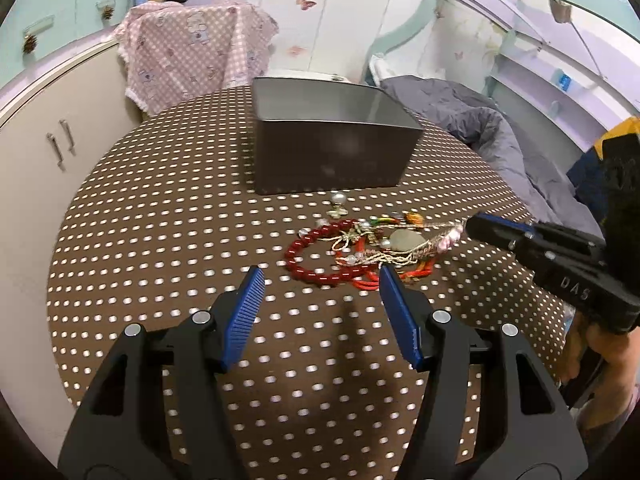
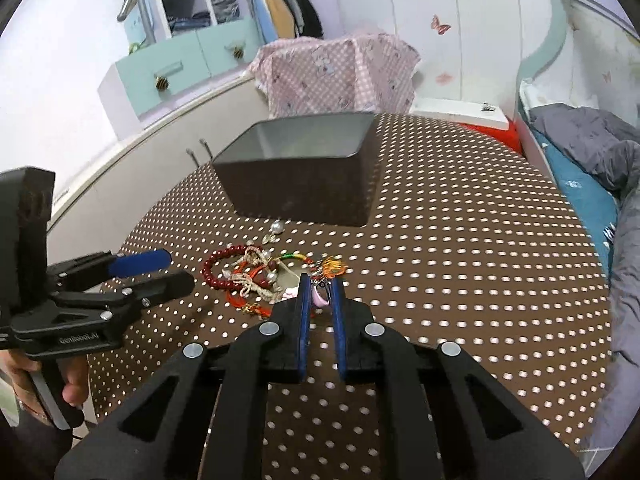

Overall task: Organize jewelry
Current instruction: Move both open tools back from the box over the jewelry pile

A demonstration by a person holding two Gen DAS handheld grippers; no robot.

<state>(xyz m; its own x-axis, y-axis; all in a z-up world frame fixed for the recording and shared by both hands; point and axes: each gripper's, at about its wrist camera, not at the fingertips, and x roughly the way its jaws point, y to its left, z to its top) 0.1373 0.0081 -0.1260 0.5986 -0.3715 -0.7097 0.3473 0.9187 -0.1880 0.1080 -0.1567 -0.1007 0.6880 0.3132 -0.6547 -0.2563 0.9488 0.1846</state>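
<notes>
My right gripper [image 2: 320, 286] is pinched on a pink charm [image 2: 321, 298] at the near edge of the tangled jewelry pile [image 2: 256, 272], so I should lift slowly toward the grey tin [image 2: 304, 176], left gripper [image 1: 322, 280] standing open and empty.

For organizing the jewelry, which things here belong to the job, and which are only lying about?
Job:
- red bead bracelet
- tangle of braided cords
- pearl charm
- grey box
- right claw, shut on a pink piece

Lying about:
- pink checked cloth
- grey duvet
</notes>
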